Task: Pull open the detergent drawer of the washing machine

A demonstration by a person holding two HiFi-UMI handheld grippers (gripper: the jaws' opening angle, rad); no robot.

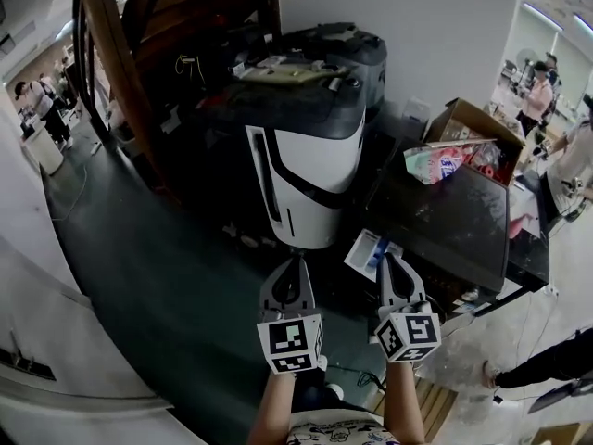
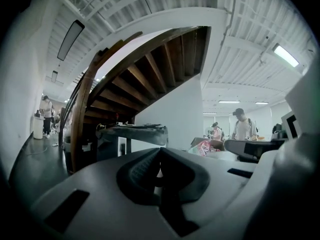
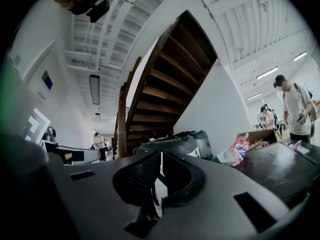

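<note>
The left hand-held gripper (image 1: 295, 260) has its jaws pressed together with nothing between them, and it touches nothing. The right hand-held gripper (image 1: 389, 258) beside it is also closed on air. Both point level toward the washing machine (image 1: 310, 179), which stands just ahead of them, under the wooden stair (image 1: 111, 44) and left of a dark worktop (image 1: 454, 216). The detergent drawer I cannot make out; the machine's top is dark and cluttered.
</note>
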